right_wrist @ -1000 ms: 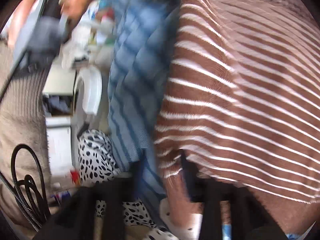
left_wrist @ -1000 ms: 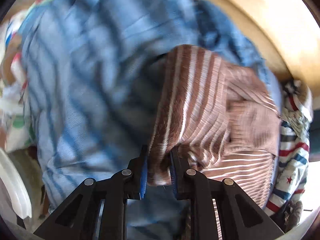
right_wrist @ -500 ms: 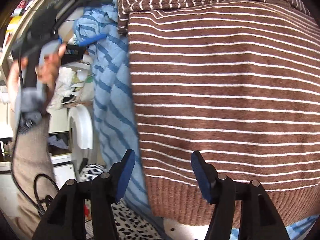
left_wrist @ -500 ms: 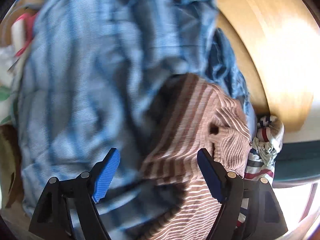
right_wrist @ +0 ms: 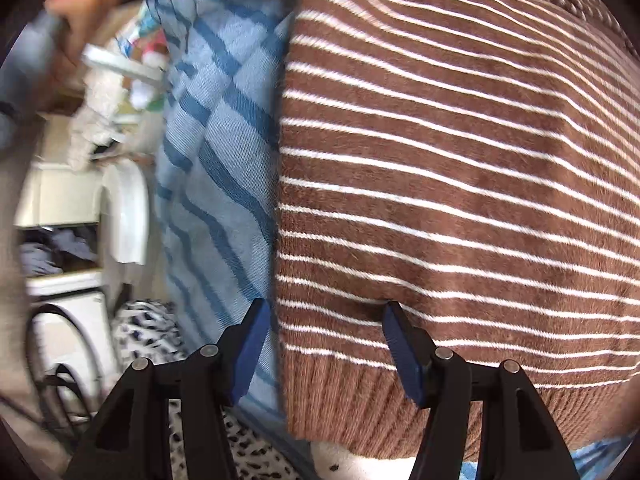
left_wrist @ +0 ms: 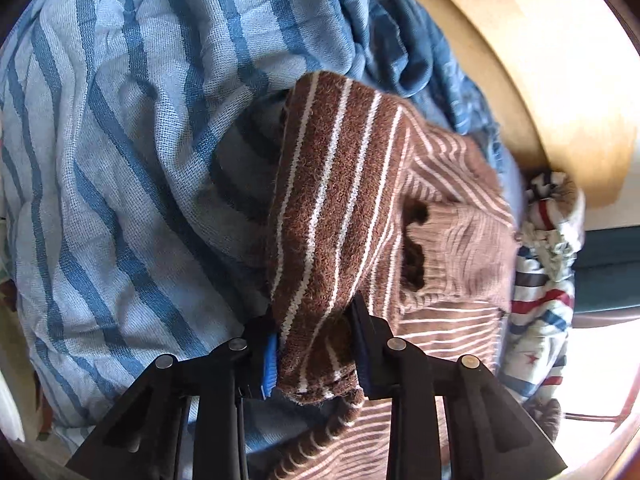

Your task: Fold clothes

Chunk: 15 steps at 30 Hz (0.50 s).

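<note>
A brown sweater with thin white stripes (left_wrist: pixel 336 184) lies bunched on a light blue striped cloth (left_wrist: pixel 120 160). My left gripper (left_wrist: pixel 316 332) points steeply down, and its jaws are closing with the blue pads pressed on a raised fold of the sweater. In the right wrist view the sweater (right_wrist: pixel 460 160) fills the right side, flat, with its ribbed hem toward me. My right gripper (right_wrist: pixel 325 312) hangs open over the sweater's left edge. One finger is above the blue cloth (right_wrist: pixel 216 140), the other above the sweater, and nothing is gripped.
A wooden tabletop (left_wrist: pixel 540 60) curves behind the pile. A red, white and blue striped garment (left_wrist: pixel 536 312) lies to the right. In the right wrist view a leopard-spotted cloth (right_wrist: pixel 148 332), white storage units (right_wrist: pixel 60 196), a black cable (right_wrist: pixel 60 360) and a person's hand (right_wrist: pixel 92 4) sit at the left.
My left gripper let go of the sweater, spread wide, then closed on a fold of it again. My right gripper opened and now stands over the sweater's left edge.
</note>
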Available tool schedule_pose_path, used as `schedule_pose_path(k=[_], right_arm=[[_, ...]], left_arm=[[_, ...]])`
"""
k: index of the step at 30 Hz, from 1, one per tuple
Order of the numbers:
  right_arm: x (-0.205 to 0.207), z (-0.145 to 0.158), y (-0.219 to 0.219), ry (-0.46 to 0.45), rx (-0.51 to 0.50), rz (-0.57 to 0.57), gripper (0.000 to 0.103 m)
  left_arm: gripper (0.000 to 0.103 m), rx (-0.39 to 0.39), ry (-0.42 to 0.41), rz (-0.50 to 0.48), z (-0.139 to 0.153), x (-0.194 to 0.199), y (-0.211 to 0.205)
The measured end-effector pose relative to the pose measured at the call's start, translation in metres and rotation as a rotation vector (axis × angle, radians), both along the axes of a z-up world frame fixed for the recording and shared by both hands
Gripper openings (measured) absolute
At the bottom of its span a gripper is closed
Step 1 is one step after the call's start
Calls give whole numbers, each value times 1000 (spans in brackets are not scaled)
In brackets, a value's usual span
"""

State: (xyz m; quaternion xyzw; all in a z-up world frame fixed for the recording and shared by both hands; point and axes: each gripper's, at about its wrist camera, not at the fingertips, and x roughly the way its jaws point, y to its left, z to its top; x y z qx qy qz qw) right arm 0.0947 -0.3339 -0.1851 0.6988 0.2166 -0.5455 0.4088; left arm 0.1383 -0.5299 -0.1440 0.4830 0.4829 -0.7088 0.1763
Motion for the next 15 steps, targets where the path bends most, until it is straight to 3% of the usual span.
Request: schedule_pose_path(k=[4,9,12,15], right_arm=[[24,-9,-16,129,67,92,64],[31,-9,-16,226,56,93,26],[21,4,-4,198,-10,56,9],[-9,23,22,159,-81,-46,7]], left_arm=[[28,-8,18,-19,-4,-2,6],[25,59,93,15,-11,0,21],[20,81,146,27,-7,-22,37],[20,59,199,14,19,-27,49]])
